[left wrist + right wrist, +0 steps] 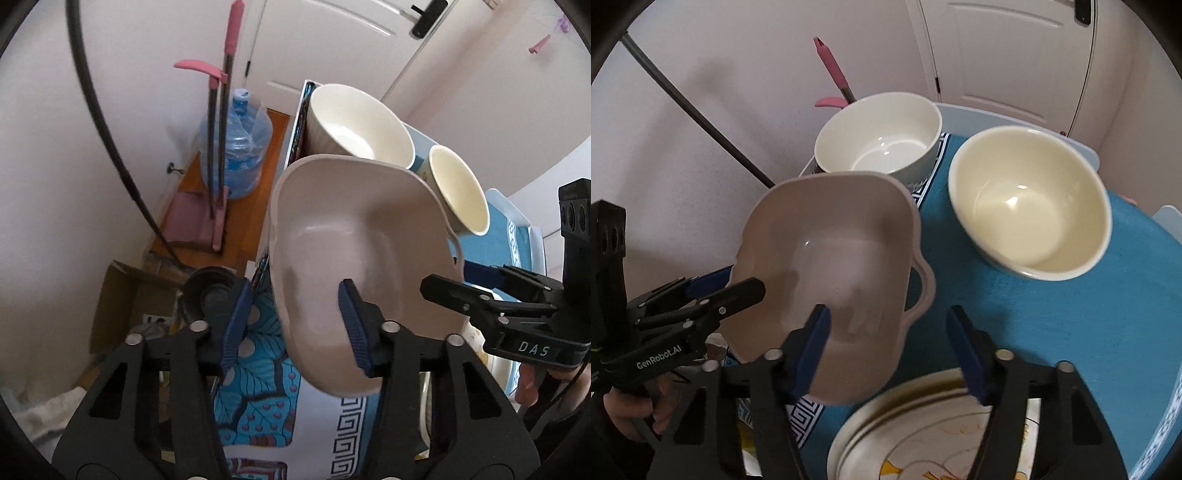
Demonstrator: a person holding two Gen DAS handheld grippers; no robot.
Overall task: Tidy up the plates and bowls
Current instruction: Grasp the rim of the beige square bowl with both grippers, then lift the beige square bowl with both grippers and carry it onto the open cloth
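One table [1071,314] under a blue cloth is lying below both grippers. One stack of plates [923,424], at least two rims showing, is sitting just under the right gripper [888,314], beneath its right finger. Three bowls are standing on the cloth. One beige dish [351,229] with side handles is sitting between the two grippers at the table's edge. I cannot tell whether it is resting flat. One white bowl [362,122] is standing beyond the dish, straight ahead of the left gripper [293,295]. One cream bowl [458,192] is standing ahead of the right gripper, apart from the dish.

Two grippers are working, each carried by a hand [624,413]. The left gripper is standing partly open and straddling the dish's left wall, one finger inside and one outside, with cloth showing between the outer pad and the wall. The right gripper is standing about half open across the opposite handled side, one finger inside the dish and the other outside past the handle, clamping nothing.
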